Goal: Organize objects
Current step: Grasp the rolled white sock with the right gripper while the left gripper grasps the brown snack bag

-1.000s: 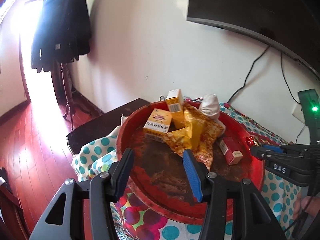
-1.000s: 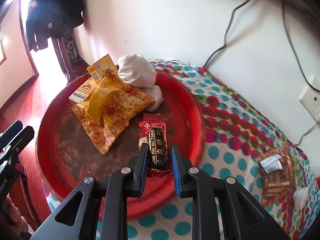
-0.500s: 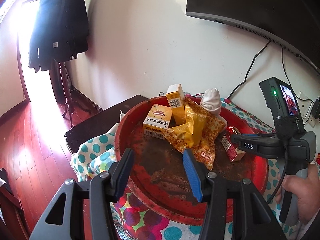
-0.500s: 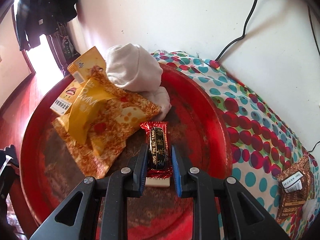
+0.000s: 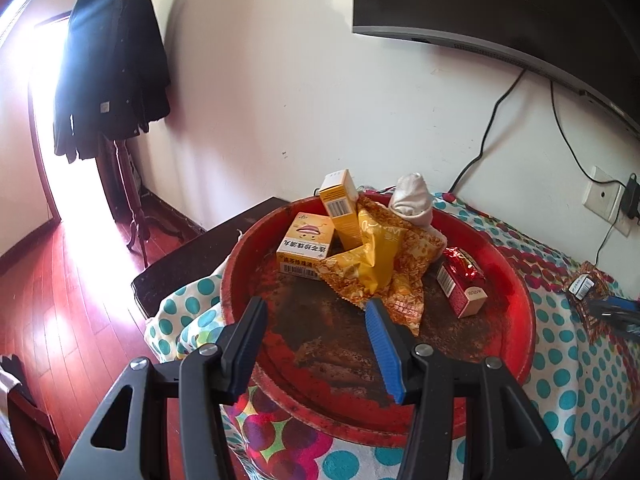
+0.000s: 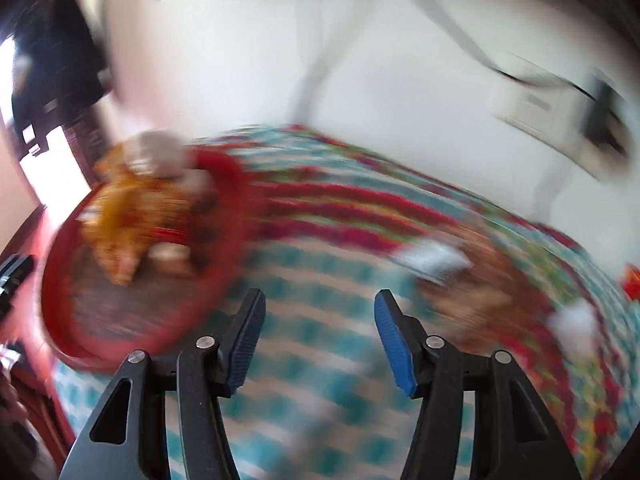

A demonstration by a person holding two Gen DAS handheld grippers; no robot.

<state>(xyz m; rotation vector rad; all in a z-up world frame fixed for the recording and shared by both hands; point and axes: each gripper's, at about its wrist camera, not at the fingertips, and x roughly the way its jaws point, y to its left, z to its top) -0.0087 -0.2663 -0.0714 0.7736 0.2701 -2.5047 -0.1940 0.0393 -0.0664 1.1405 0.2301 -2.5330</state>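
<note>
Two hand-held grippers showing, each with jaws spread and nothing between them. Left hand-held gripper [image 5: 316,344] hovering over the near rim of the red tray [image 5: 516,344], blue pads apart above the worn, rust-brown tray floor. Right hand-held gripper [image 6: 320,344] hanging over the polka-dot cloth [image 6: 304,380] just right of the tray, jaws having just been opening, empty; this view heavily blurred.

Lying toward the tray's right side: red candy bar [image 5: 464,268] sitting on a small red box [image 5: 460,292], free of any pads. Piling up toward the far rim: orange snack bag [image 5: 404,256] with a yellow packet [image 5: 376,256] draped over it, yellow box [image 5: 306,246] lying flat at the far left, taller yellow carton [image 5: 340,204] standing tilted behind it, white rolled cloth [image 5: 412,200] leaning at the far edge.

Resting on the cloth beyond the tray's right rim, near the right edge of the surface: brown wrapper [image 5: 588,292] with a white label. Hanging beyond, dark coat [image 5: 112,68] by the bright doorway.
</note>
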